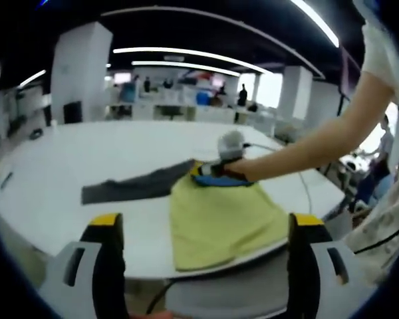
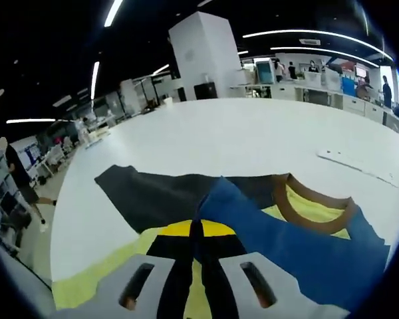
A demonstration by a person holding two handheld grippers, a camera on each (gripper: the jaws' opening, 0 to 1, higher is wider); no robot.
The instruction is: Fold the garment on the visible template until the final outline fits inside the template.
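Closed on the garment's blue panel, the right gripper fingers should keep their pinch and draw it flat over the yellow body, beside which a dark sleeve trails across the surface; left gripper fingers stand wide, holding nothing.

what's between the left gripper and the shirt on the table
Nothing visible. The left gripper hangs open at the near table edge, and only bare white table lies between it and the yellow shirt. The right gripper is already shut on the shirt's blue part near the collar.
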